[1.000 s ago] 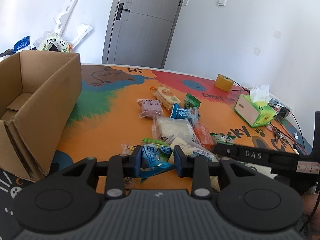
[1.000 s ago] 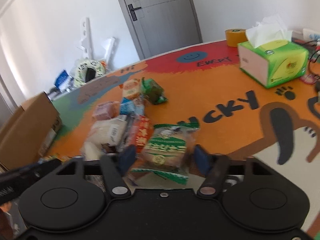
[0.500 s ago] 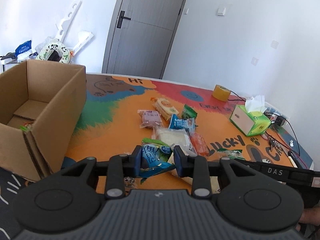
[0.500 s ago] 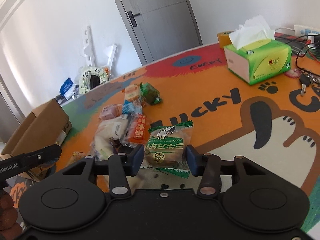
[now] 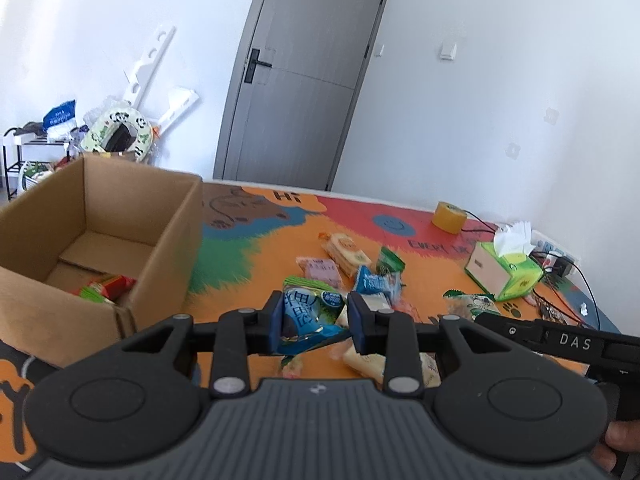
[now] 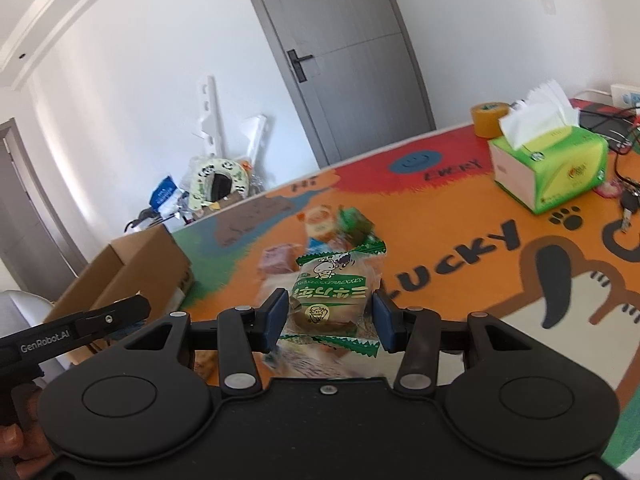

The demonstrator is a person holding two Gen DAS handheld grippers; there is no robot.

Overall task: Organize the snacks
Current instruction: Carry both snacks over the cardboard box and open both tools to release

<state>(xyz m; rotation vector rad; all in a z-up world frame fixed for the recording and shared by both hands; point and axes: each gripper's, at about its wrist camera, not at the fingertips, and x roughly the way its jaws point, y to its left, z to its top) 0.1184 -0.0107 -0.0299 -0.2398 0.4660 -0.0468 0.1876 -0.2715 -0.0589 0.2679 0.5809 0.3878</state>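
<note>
Both grippers (image 5: 315,322) (image 6: 327,322) hold snack packs (image 5: 308,316) (image 6: 332,300).

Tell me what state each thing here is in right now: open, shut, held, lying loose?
Left gripper: fingers shut on the blue snack packet, lifted off the mat.
Right gripper: fingers shut on the green-labelled bread packet, lifted.
Cardboard box: open, some snacks already inside.
Snack pile: lying loose on the mat.
Tissue box: open, a tissue sticking up.
Door: shut.
</note>
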